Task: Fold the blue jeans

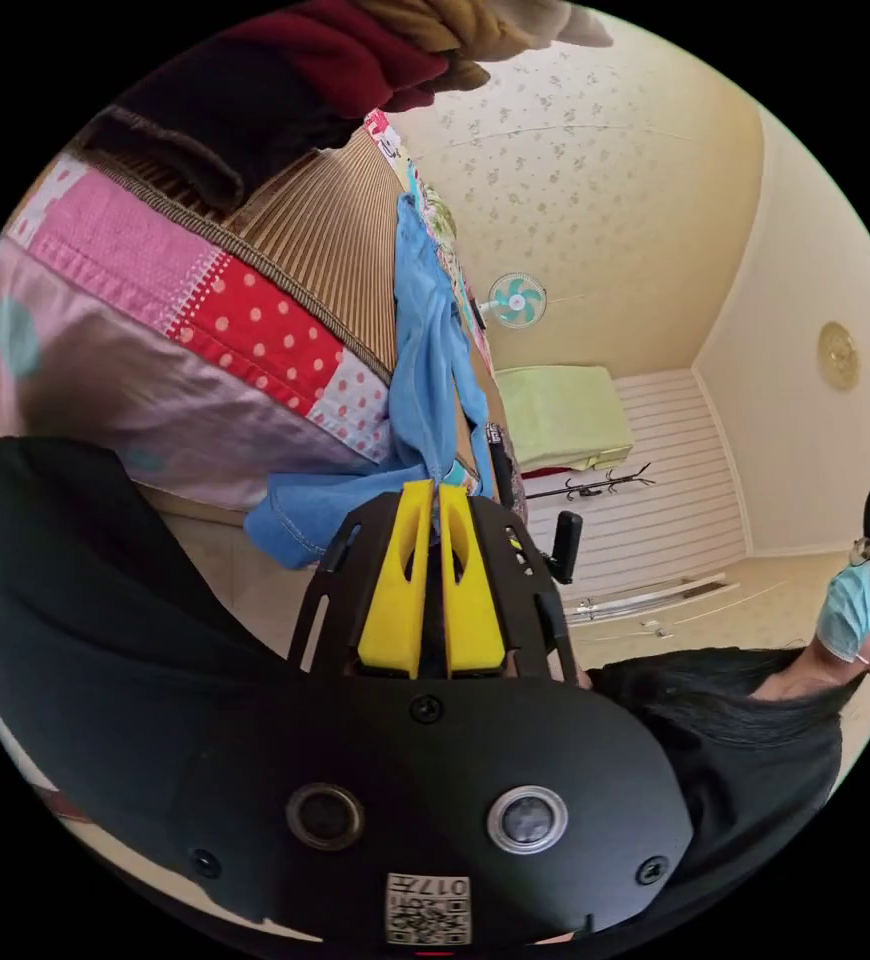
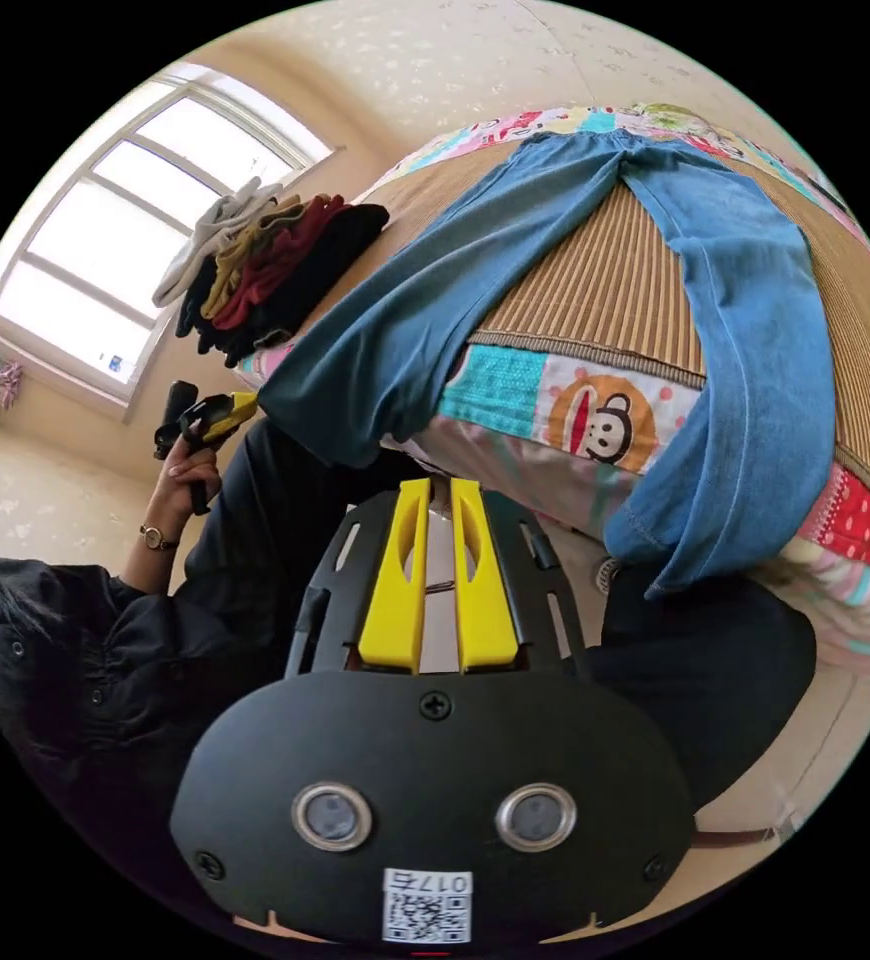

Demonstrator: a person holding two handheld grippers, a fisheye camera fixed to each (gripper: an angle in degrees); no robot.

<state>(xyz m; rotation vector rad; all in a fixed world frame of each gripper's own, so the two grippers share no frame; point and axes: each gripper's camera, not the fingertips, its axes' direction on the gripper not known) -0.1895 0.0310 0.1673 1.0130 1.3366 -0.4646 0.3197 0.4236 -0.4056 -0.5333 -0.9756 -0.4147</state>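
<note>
In the left gripper view, the left hand-held gripper (image 1: 433, 490), black-bodied with two yellow jaws, has its jaws nearly together with only a thin slit between them. Their tips sit at the hem of one leg of the blue denim jeans (image 1: 425, 370); whether they pinch cloth I cannot tell. From those tips the leg runs away toward twelve o'clock, a long narrow band lying over the brown ribbed woven bed mat (image 1: 335, 230) and the patchwork quilted bedspread (image 1: 205, 310). The hem hangs off the bed edge just by the jaws, toward ten o'clock.

In the right gripper view, the right hand-held gripper (image 2: 439, 490) has its yellow jaws close together, a narrow gap showing between them and nothing in it. Here the jeans (image 2: 745, 330) lie spread on the bed with the waist far away at twelve o'clock and both legs reaching toward the camera. One leg ends at ten o'clock of the jaws, the other at two o'clock, each hem drooping over the bed edge. The left hand-held gripper shows small at ten o'clock, right by the left hem, beside a pile of dark, red and tan folded clothes (image 2: 265, 260).

My judgement: each hem has its own gripper nearby; the left is at its hem, the right well short of its own.
</note>
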